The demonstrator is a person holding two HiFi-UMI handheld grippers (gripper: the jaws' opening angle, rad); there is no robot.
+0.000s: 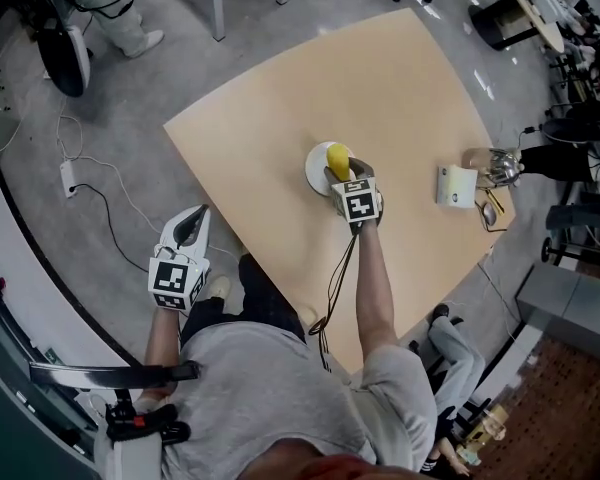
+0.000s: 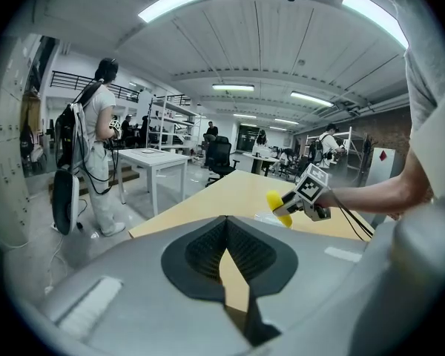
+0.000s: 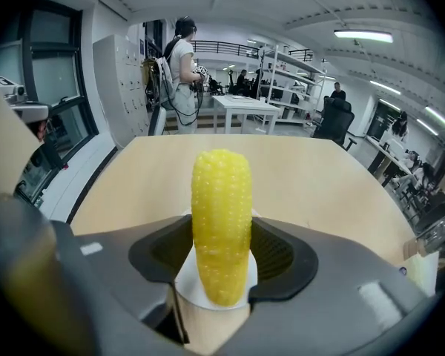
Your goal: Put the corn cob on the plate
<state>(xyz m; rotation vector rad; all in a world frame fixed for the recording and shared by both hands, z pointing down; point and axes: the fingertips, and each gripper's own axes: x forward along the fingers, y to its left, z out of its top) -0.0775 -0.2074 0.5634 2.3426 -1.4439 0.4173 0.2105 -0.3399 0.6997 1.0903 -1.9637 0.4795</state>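
Observation:
A yellow corn cob [image 1: 337, 155] stands upright between the jaws of my right gripper [image 1: 339, 170], which is shut on it. It hangs just above a small white plate [image 1: 315, 169] in the middle of the tan table. In the right gripper view the corn cob [image 3: 221, 213] fills the gap between the pads, and the plate [image 3: 188, 284] shows beneath its lower end. My left gripper [image 1: 193, 220] is off the table's left edge, over the floor, with its jaws together and nothing in them. The left gripper view shows the corn cob [image 2: 279, 206] from the side.
A white holder [image 1: 456, 185] and some shiny metal items [image 1: 497, 166] sit near the table's right edge. Cables and a power strip [image 1: 68, 178] lie on the floor to the left. A person [image 2: 98, 143] stands beyond the table, with white tables and office chairs behind.

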